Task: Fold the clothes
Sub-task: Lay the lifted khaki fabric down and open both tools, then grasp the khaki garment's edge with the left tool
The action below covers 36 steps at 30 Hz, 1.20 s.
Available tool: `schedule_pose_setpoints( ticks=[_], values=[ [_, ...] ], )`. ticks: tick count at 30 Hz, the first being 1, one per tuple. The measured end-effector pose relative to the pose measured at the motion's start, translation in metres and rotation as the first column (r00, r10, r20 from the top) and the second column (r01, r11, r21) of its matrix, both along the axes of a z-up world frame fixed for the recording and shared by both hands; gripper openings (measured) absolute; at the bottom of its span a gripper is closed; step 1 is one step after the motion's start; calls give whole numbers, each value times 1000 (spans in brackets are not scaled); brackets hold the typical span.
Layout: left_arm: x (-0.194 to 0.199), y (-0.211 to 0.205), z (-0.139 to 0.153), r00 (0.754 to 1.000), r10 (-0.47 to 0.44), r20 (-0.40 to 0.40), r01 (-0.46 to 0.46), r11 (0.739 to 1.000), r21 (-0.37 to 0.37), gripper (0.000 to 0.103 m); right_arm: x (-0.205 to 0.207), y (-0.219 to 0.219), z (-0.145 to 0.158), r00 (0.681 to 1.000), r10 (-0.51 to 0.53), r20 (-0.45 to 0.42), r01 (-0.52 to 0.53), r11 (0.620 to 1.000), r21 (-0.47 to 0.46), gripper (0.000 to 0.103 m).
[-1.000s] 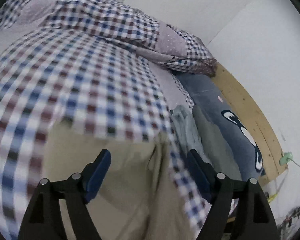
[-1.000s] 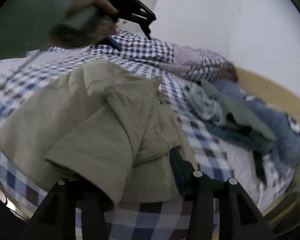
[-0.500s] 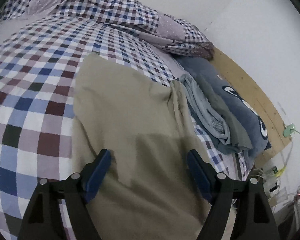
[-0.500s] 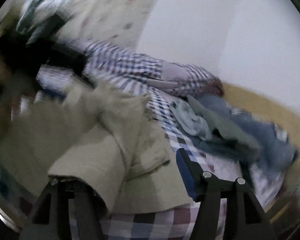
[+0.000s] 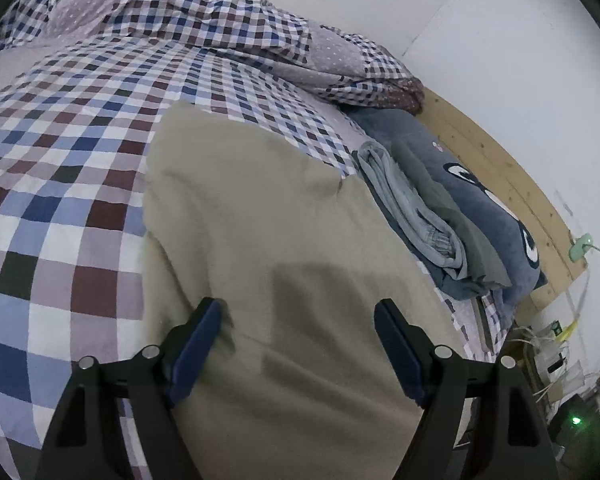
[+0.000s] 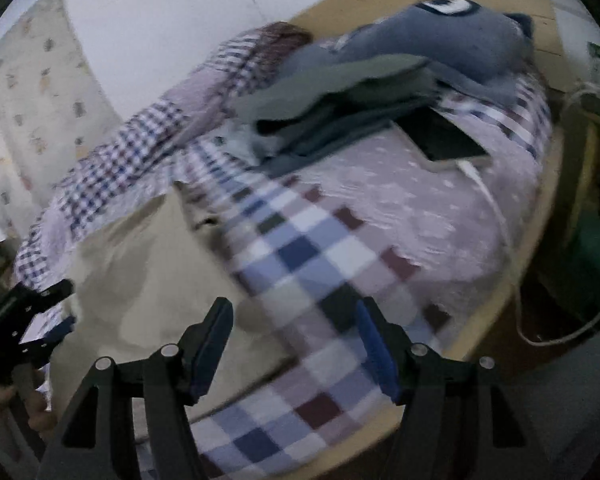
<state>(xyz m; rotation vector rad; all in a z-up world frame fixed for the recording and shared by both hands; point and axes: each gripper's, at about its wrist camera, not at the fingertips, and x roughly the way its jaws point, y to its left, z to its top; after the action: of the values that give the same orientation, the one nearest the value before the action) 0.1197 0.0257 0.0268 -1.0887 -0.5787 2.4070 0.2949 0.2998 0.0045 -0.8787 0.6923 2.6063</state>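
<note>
Both grippers, left gripper (image 5: 298,334) and right gripper (image 6: 294,334), I see spread wide and empty, the right's jaws just opening, over the beige garment (image 5: 260,216) on my checked bedsheet (image 5: 60,184).

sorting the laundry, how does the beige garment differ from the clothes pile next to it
The beige garment is one piece spread flat over the checked bedspread; the clothes pile is several folded pieces stacked. The beige garment is light tan; the pile is grey and blue-grey. The beige garment lies under the open left gripper; the pile leans on the grey pillow. Both rest on the bed.
</note>
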Motion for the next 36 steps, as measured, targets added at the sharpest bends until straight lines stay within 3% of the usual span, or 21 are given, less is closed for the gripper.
schedule_pose_setpoints(
  ticks=[3,10,15,19,24,28,31,36],
  values=[
    [-2,-3,2,1000,16,20,-17,999,33,83,-5,13,1,998,-42,48,41,999,11,68],
    [-3,-20,13,997,61,43,-65,990,124,83,-7,11,33,995,103,-15,-102,992,78,68],
    [-2,-34,31,994,109,4,-109,989,102,83,-24,-7,64,962,270,-37,-263,956,128,68],
    [-11,-49,45,989,145,-22,-144,989,36,83,-46,-25,91,909,415,-49,-395,892,221,68],
    [-36,-77,48,987,162,-4,-162,986,32,83,-103,-26,103,816,577,-42,-563,808,173,68],
    [-63,-88,41,986,163,31,-164,986,42,82,-163,-25,97,734,678,-18,-675,733,84,68],
    [-85,-90,33,987,152,50,-154,987,38,82,-205,-21,92,713,699,-45,-700,714,9,68],
    [-122,-88,15,984,139,108,-143,989,28,79,-267,-16,78,713,699,-51,-701,709,-80,68]
  ],
)
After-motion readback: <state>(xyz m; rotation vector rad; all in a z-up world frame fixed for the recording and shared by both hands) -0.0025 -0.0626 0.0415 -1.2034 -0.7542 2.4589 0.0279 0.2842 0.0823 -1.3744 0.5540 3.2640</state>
